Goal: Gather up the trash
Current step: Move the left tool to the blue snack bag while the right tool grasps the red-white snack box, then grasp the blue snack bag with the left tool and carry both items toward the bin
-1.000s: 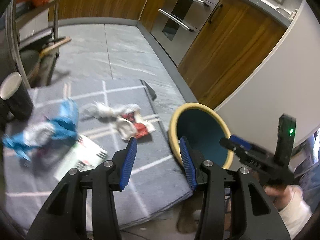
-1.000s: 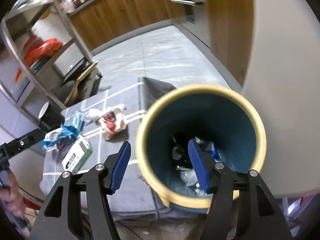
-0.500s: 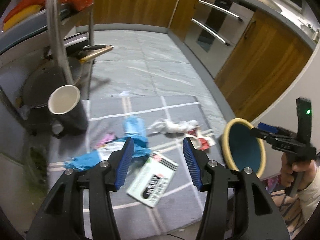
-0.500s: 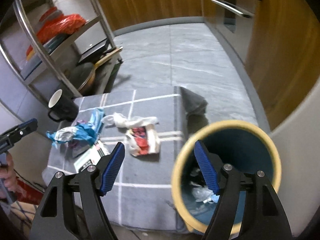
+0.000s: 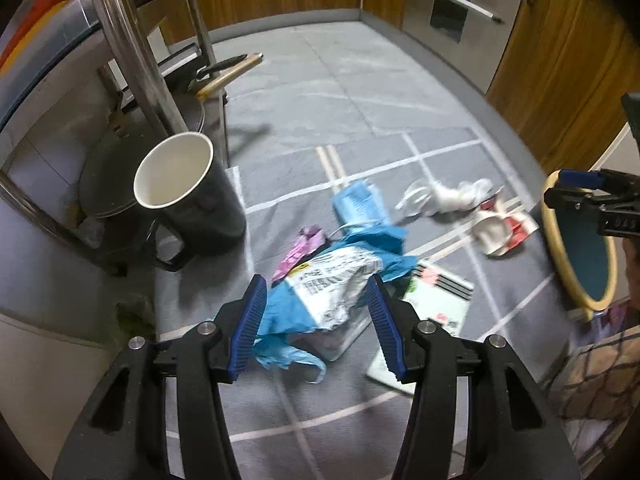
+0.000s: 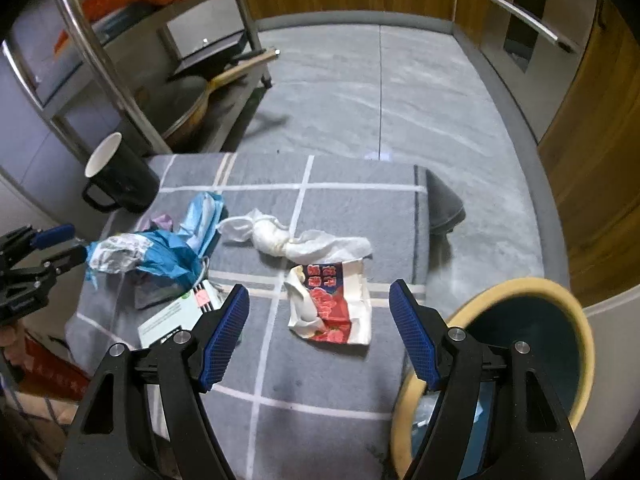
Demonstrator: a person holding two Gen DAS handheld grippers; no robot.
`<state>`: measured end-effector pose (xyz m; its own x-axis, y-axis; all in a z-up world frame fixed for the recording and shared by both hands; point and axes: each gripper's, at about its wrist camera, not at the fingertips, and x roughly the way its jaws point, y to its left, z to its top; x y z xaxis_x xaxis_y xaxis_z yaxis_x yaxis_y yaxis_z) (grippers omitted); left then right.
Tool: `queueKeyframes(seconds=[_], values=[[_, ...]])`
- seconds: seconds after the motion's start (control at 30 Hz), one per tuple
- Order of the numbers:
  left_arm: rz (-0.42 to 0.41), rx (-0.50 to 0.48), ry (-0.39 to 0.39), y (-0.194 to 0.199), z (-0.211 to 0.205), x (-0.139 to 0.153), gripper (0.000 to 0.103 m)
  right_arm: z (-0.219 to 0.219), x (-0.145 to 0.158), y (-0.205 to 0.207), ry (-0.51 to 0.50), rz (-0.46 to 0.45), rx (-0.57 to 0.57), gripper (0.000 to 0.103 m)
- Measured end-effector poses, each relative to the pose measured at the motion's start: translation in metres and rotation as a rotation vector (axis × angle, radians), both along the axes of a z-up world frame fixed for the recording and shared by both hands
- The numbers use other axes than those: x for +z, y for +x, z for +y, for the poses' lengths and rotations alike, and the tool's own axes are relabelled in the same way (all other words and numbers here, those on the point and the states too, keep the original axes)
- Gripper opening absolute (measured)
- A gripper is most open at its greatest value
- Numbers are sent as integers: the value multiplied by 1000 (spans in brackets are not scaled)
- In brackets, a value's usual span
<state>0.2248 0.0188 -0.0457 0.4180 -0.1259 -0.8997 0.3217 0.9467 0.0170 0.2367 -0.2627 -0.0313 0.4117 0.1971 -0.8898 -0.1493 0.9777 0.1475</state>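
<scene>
Straddling the blue wrapper (image 5: 332,284) with jaws wide and empty, the left gripper (image 5: 316,320) looks set to pick it off the grey mat (image 6: 332,364); a clean take likely means closing on the crumpled middle, clear of the card (image 5: 432,312) beneath, and lifting straight so the mug (image 5: 188,188) nearby stays put; the right gripper (image 6: 320,332), also wide and empty, hovers over the red packet (image 6: 332,308), tissue (image 6: 288,240) beyond, bin (image 6: 520,360) just beside the mat.

Black mug (image 5: 188,196) stands beside a metal rack (image 5: 132,60).
</scene>
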Motion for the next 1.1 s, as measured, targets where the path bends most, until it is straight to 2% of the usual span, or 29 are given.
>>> queueKeyframes(seconds=[0.17, 0.3, 0.6, 0.67, 0.73, 0.77, 0.83, 1.1], values=[[18, -66, 107, 7, -11, -17, 52, 17, -22, 9, -53, 23, 39, 73], [34, -102, 160, 12, -17, -27, 52, 28, -39, 17, -102, 42, 68, 71], [99, -150, 229, 17, -27, -50, 52, 33, -76, 26, -158, 103, 76, 51], [104, -150, 229, 18, -28, -52, 49, 32, -81, 25, -145, 119, 78, 33], [115, -147, 222, 19, -28, -52, 35, 33, -80, 23, -143, 117, 83, 28], [117, -142, 218, 18, -28, -52, 34, 33, -79, 22, -139, 117, 86, 22], [124, -133, 200, 18, -26, -50, 28, 32, -75, 20, -117, 116, 88, 17], [99, -108, 145, 11, -22, -29, 19, 29, -56, 11, -49, 86, 69, 16]])
